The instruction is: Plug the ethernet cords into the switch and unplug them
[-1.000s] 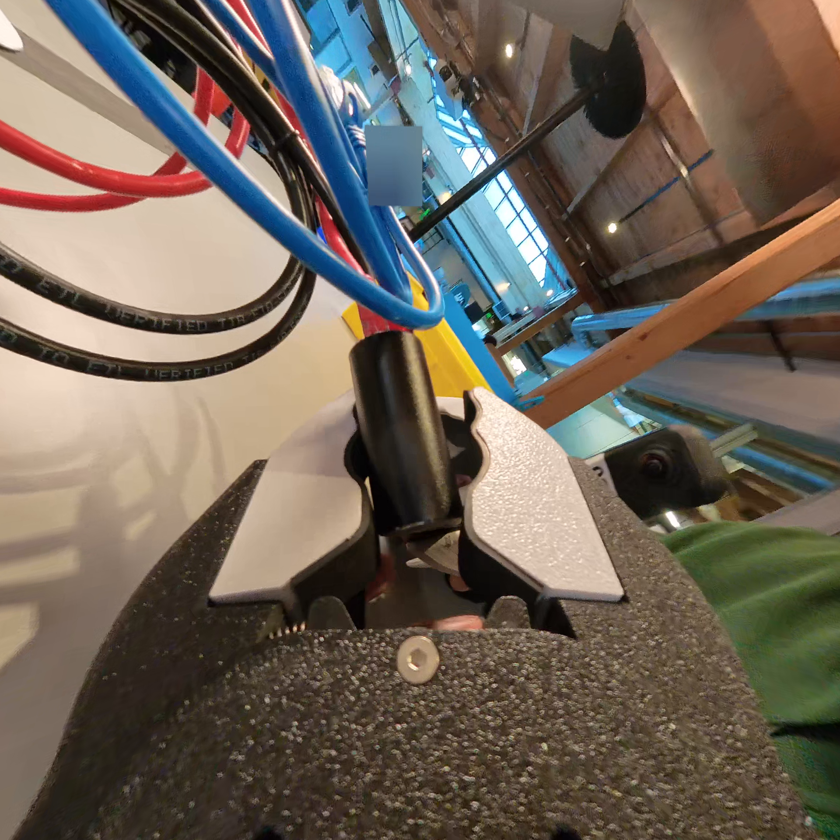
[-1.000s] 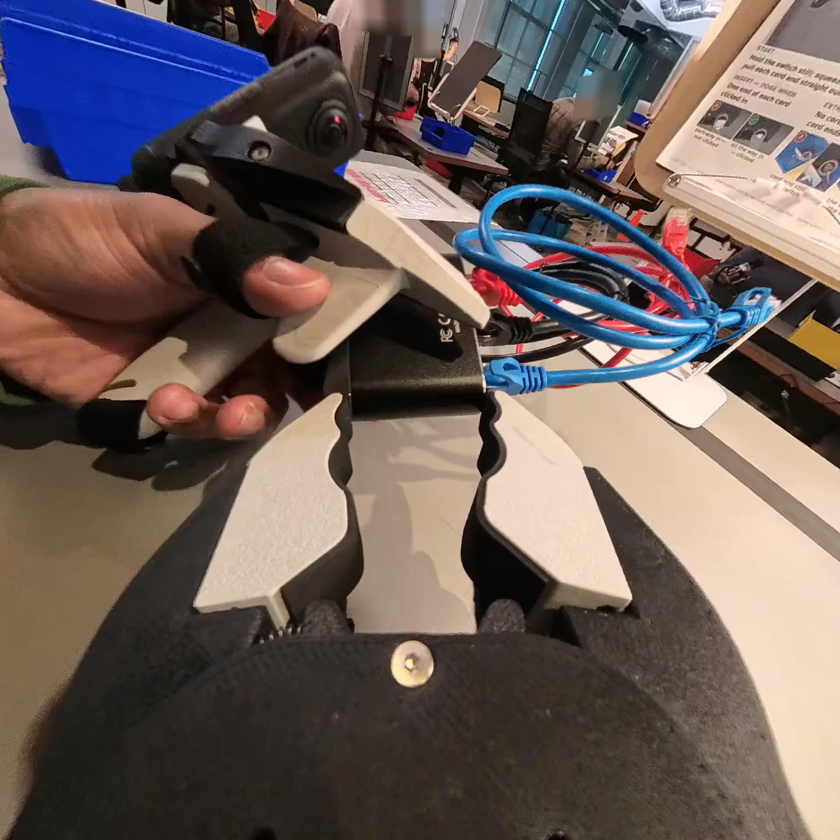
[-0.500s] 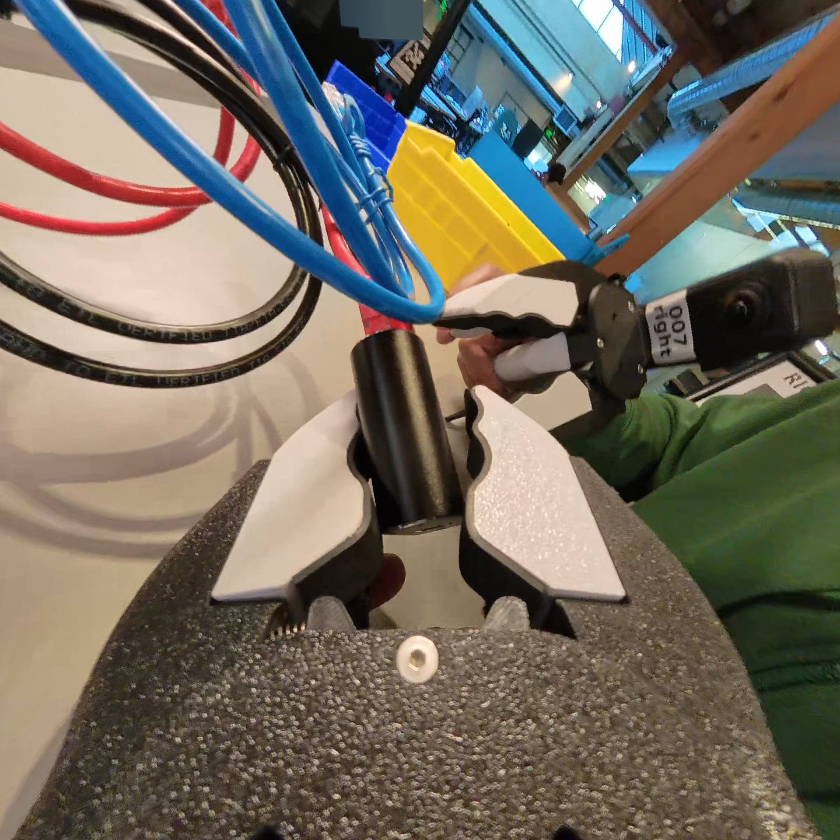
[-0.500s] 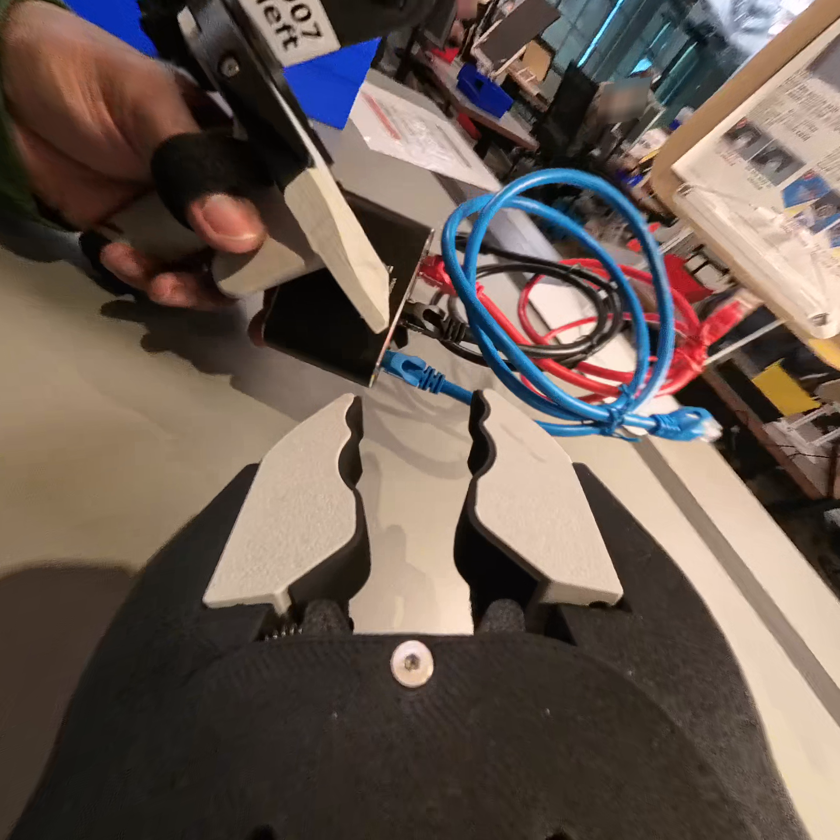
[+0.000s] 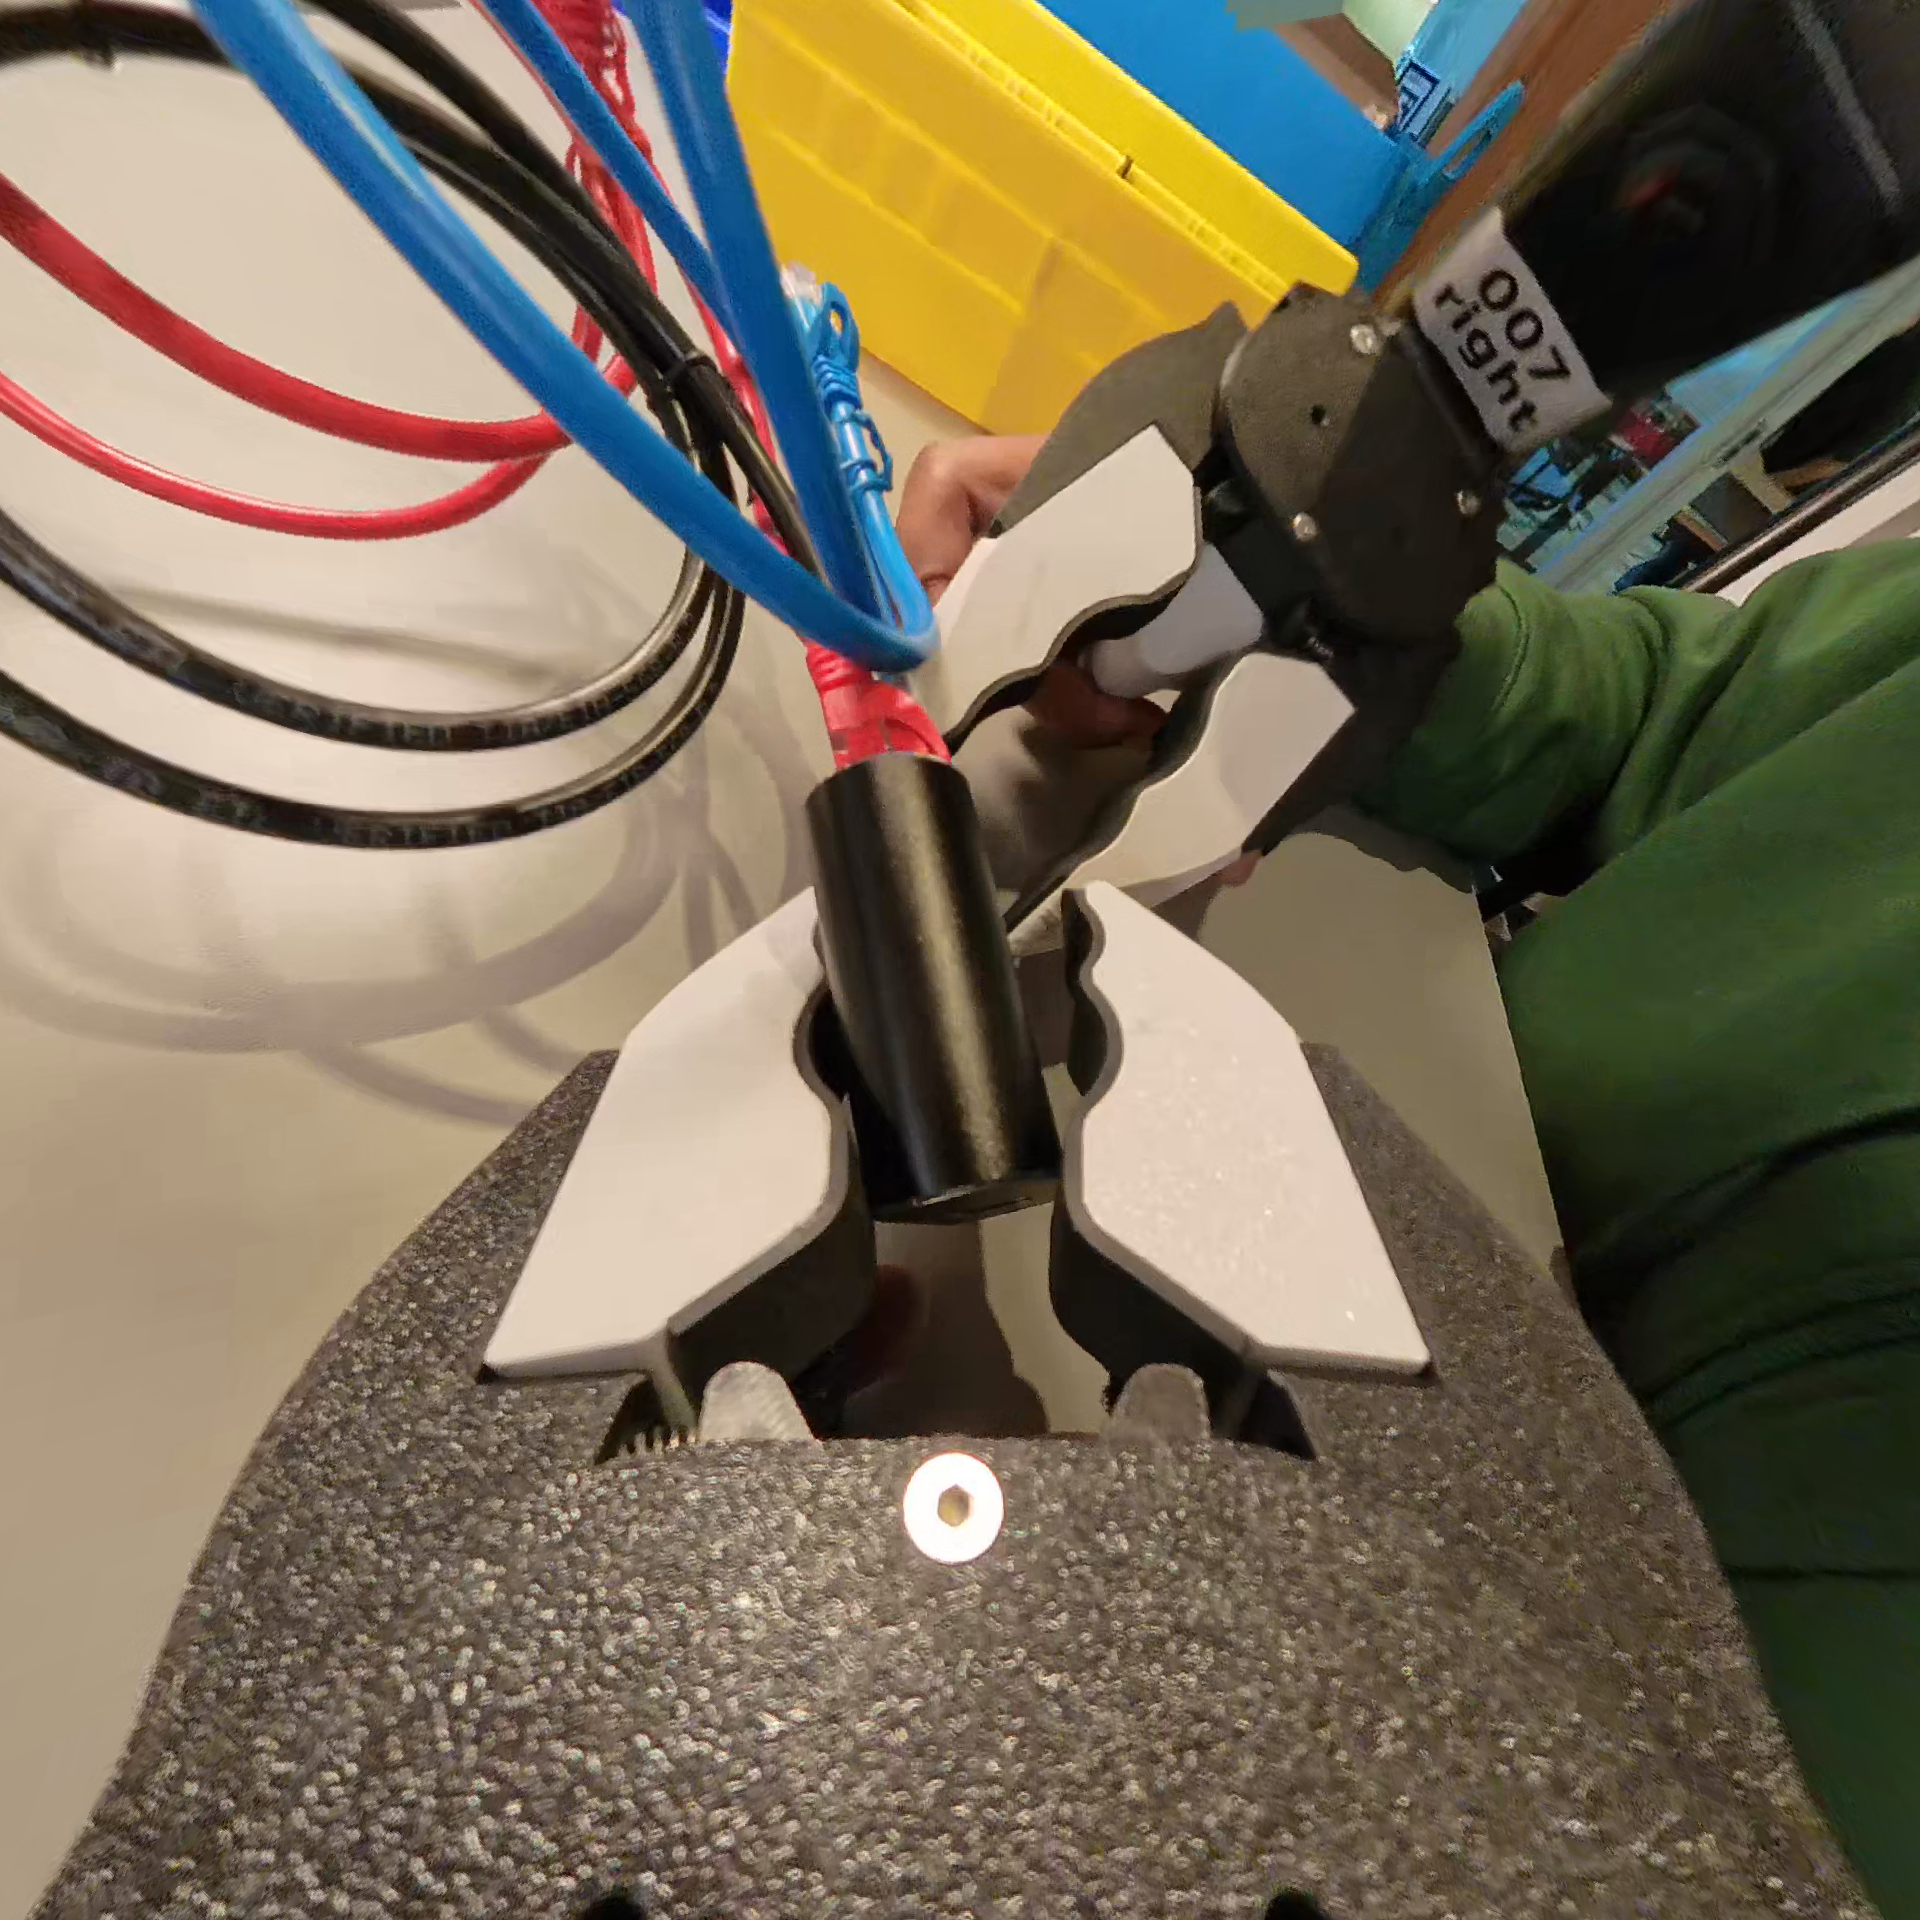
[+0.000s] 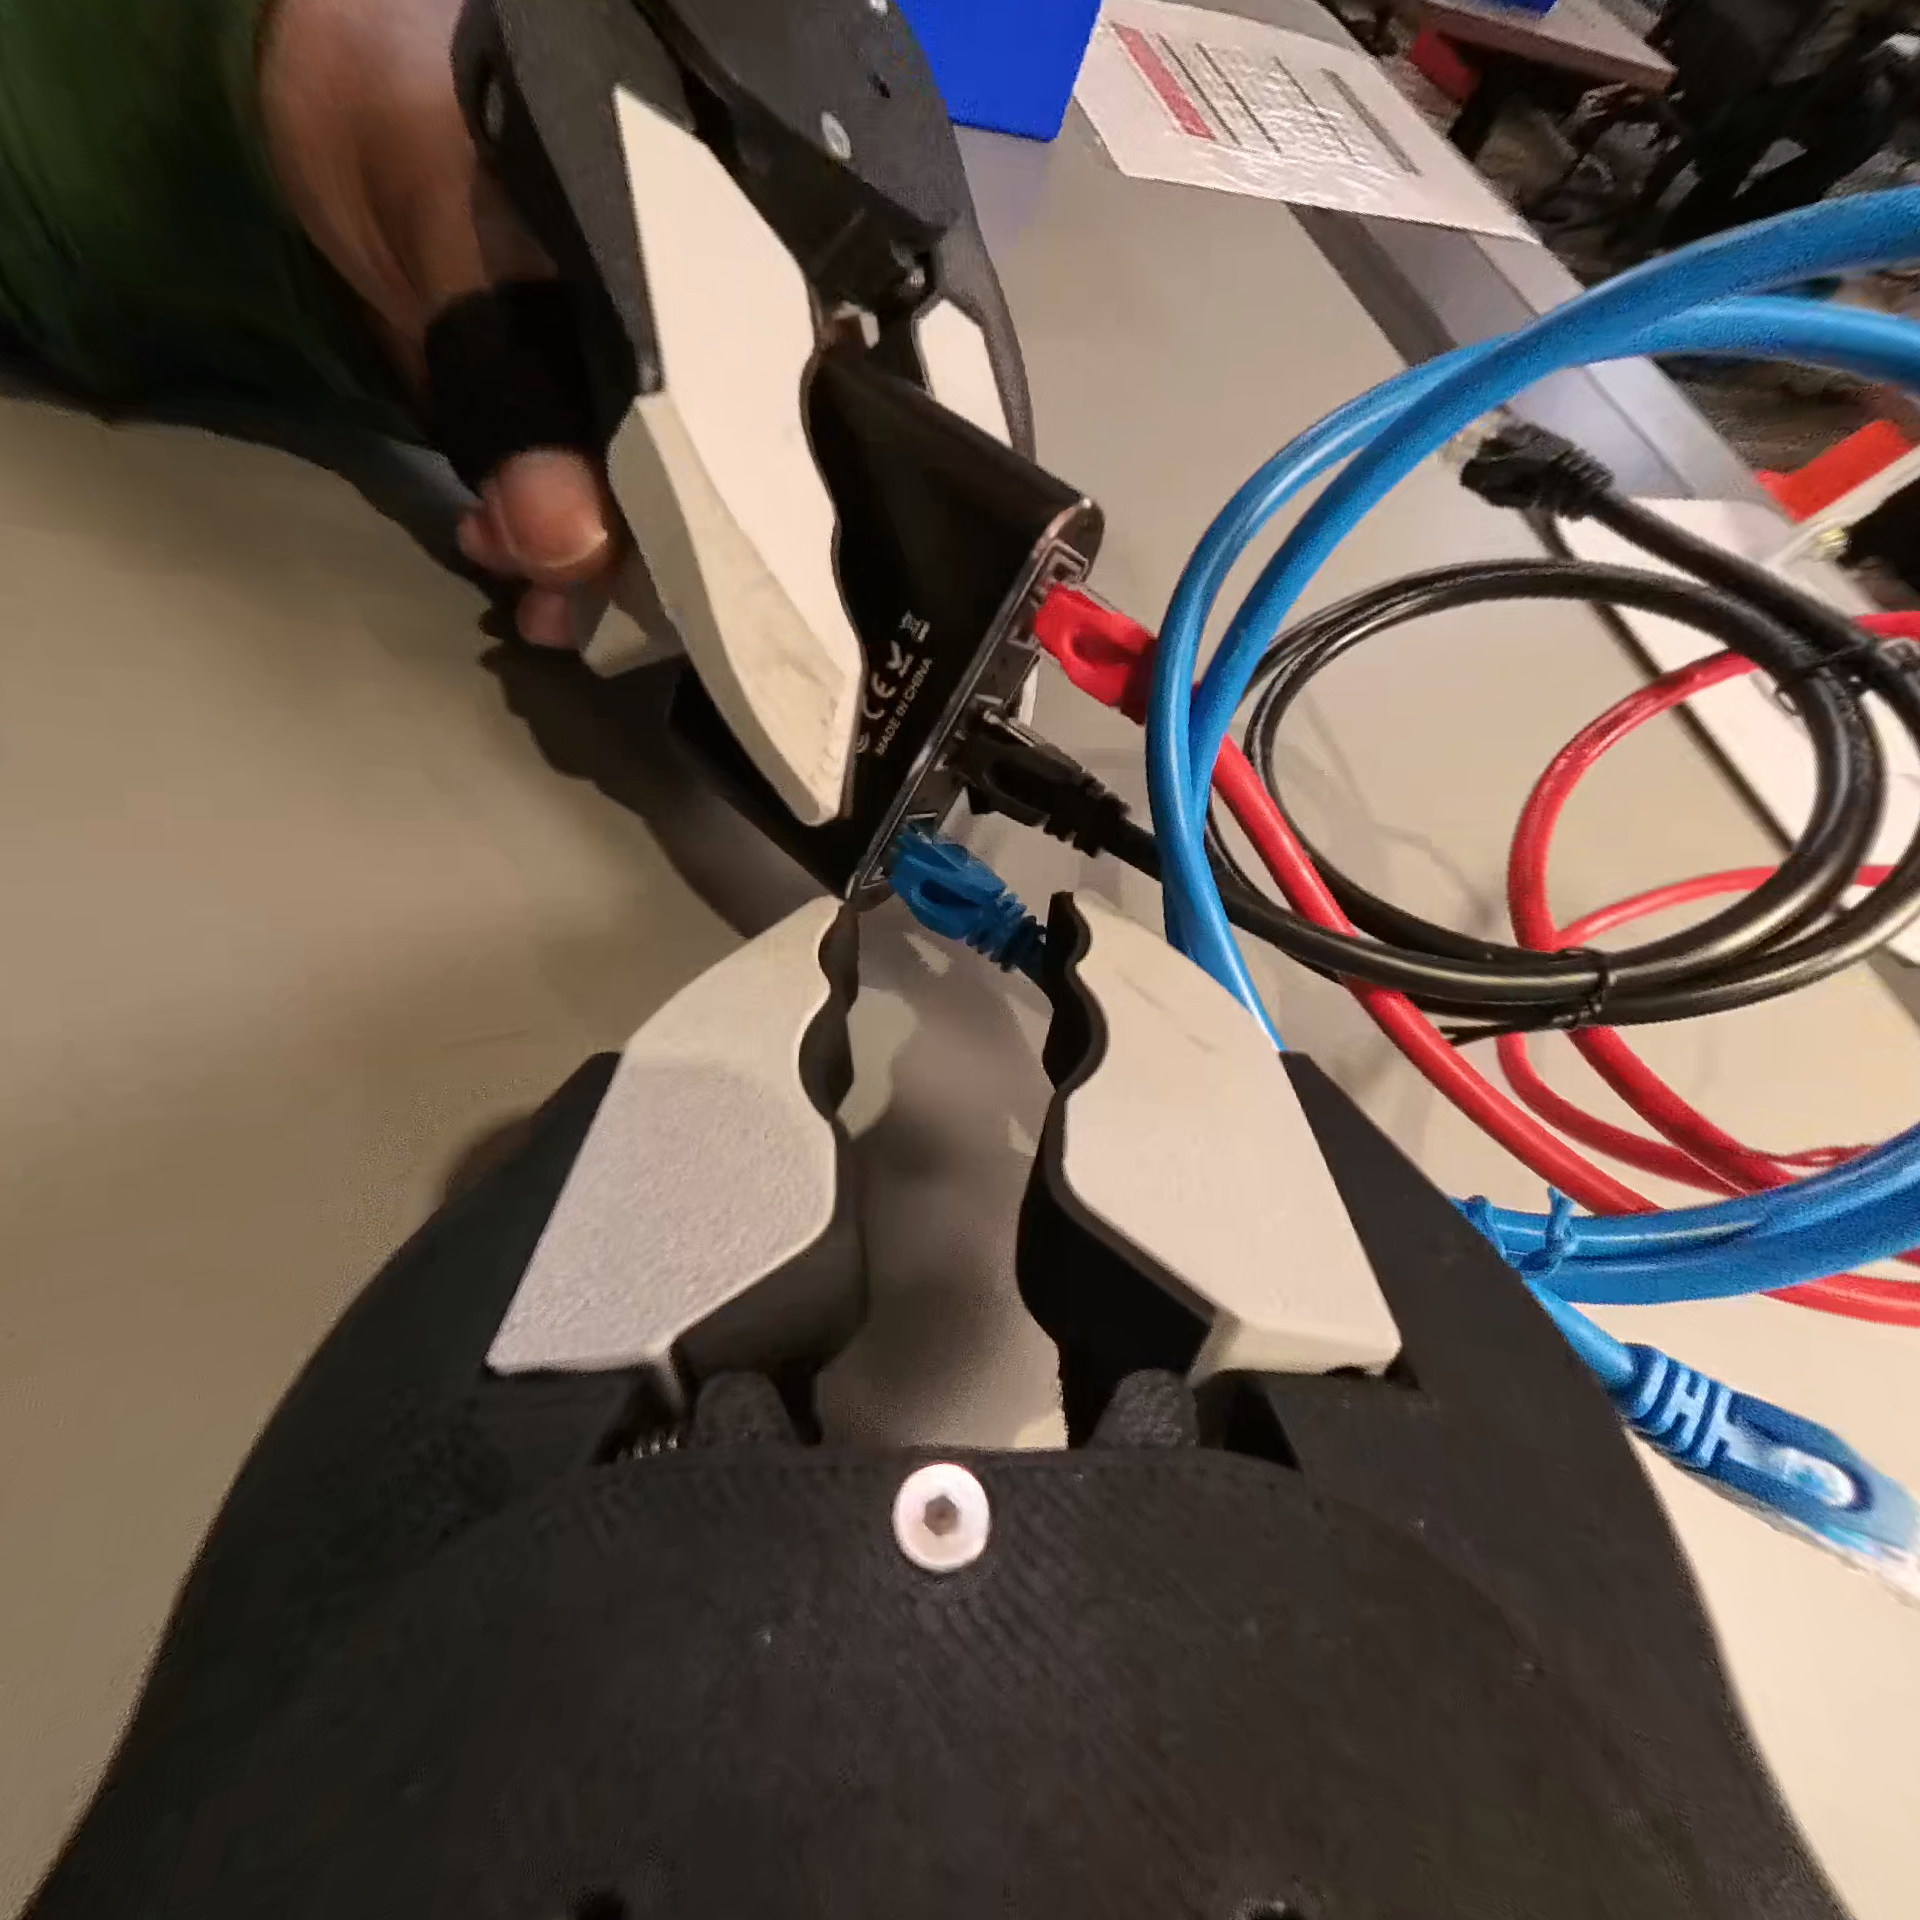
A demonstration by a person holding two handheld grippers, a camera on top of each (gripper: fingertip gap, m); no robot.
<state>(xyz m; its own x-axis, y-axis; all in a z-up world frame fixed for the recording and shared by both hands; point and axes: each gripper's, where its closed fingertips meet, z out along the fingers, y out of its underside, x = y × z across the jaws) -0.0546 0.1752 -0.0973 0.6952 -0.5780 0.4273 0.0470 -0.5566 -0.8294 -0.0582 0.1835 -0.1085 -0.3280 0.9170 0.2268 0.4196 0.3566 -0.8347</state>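
My left gripper (image 5: pixel 940 920) is shut on the black switch (image 5: pixel 925 997), held edge-on above the table. In the right wrist view the switch (image 6: pixel 935 520) sits between the left gripper's fingers (image 6: pixel 727 499). A red plug (image 6: pixel 1091 634), a black plug (image 6: pixel 1029 779) and a blue plug (image 6: pixel 951 883) sit in its ports. My right gripper (image 6: pixel 945 925) is open, with its fingertips on either side of the blue plug's boot. It also shows in the left wrist view (image 5: pixel 1091 727), close to the switch.
Coiled blue (image 6: pixel 1351 436), black (image 6: pixel 1558 966) and red (image 6: pixel 1662 727) cords lie on the beige table (image 6: pixel 260 831) to the right. A loose blue plug (image 6: pixel 1745 1455) and a loose black plug (image 6: pixel 1527 473) lie there. A yellow bin (image 5: pixel 987 208) and a paper sheet (image 6: pixel 1278 114) lie beyond. Only a small space, under 4 cm, lies between the two pairs of fingers.
My right gripper has moved in toward the switch's port side until its open jaws straddle the blue plug. My left gripper has tilted the switch while keeping hold.
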